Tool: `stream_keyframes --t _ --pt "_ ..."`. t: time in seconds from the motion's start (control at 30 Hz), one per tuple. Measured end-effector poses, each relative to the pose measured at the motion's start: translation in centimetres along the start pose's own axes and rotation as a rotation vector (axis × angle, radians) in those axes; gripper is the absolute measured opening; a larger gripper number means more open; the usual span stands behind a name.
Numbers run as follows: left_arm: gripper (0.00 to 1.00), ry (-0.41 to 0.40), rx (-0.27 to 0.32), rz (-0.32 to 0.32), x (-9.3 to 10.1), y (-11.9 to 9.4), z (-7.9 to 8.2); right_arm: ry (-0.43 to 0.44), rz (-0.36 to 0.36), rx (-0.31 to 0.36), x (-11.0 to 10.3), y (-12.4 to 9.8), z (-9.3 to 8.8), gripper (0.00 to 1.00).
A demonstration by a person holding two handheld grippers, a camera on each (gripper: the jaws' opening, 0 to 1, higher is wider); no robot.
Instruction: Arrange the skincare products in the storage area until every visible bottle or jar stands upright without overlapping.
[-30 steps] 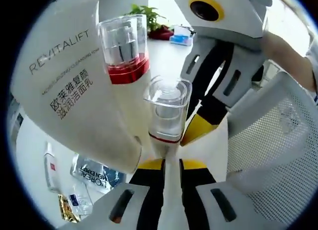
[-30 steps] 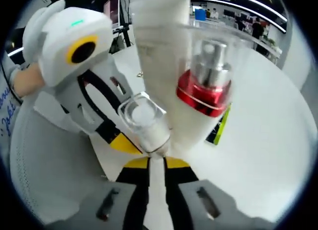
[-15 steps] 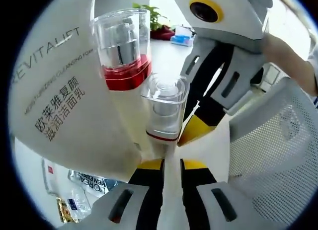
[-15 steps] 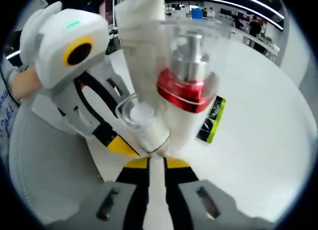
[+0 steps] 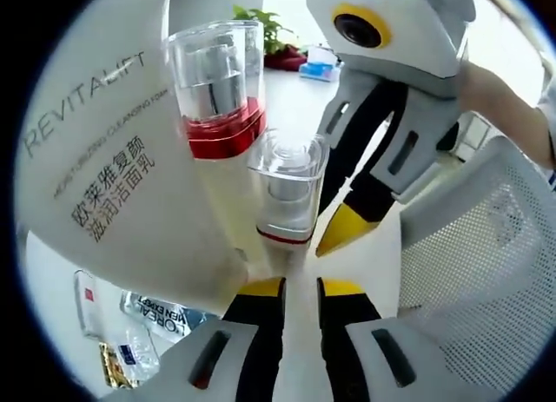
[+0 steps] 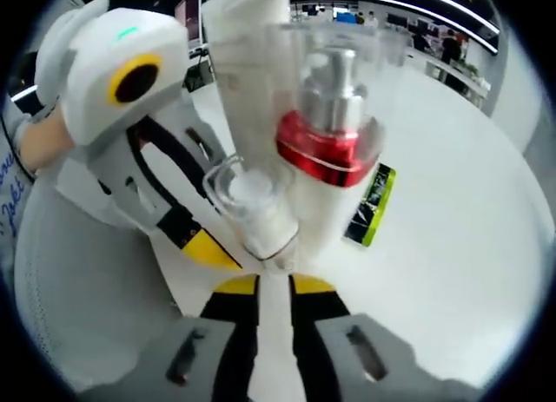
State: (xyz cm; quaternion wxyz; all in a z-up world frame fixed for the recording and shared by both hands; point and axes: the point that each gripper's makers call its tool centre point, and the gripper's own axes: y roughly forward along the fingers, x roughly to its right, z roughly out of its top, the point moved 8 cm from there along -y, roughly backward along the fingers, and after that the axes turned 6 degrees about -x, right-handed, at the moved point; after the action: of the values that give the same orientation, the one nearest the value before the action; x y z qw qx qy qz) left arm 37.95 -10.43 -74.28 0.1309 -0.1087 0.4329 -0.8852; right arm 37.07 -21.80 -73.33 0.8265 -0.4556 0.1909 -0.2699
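White table (image 5: 365,263) underfoot, a plant (image 5: 259,26) at its far edge; in the right gripper view, ceiling lights and shelving well behind.

Left to right in the left gripper view: sachets (image 5: 156,311) lying flat near the table's left edge; a big white tube (image 5: 122,168) marked REVITALIFT, leaning; just beside it a pump bottle (image 5: 215,85) with a red collar under a clear cap; then a small bottle (image 5: 291,189) with a clear cap, rising straight from between the jaws of the left gripper (image 5: 300,289). Jaws nearly together – seemingly pinched on the small bottle's base, though the contact itself sits too low to make out. Further right, the right gripper (image 5: 343,233), yellow tip close to the small bottle's side, then a white mesh basket (image 5: 486,272) at the right edge.

In the right gripper view: left gripper (image 6: 204,250) at the left, the small bottle (image 6: 252,211) tilted over the right gripper (image 6: 274,285), whose jaws stand almost shut below it – gripping or merely closed, cannot tell. Behind, the pump bottle (image 6: 334,133) and tube (image 6: 248,63); a green-edged sachet (image 6: 372,202) flat on the table.

Step in hand, by the look of it: setting the small bottle upright without knocking its neighbours. Best done by keeping the bottle vertical, lowering until the base sits flat, easing one grip off while the other steadies, and leaving a gap from the pump bottle.

Hidden or unclear: bases of all three containers, whether the tube rests on the pump bottle, the basket's contents.
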Motion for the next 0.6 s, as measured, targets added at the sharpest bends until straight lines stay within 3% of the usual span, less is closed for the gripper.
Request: stream_keyframes --t 0.6 --pt "0.12 -0.014 0.014 0.041 0.0 -2.0 -0.4 -0.006 -0.036 0.008 -0.7 -1.6 0.3 0.23"
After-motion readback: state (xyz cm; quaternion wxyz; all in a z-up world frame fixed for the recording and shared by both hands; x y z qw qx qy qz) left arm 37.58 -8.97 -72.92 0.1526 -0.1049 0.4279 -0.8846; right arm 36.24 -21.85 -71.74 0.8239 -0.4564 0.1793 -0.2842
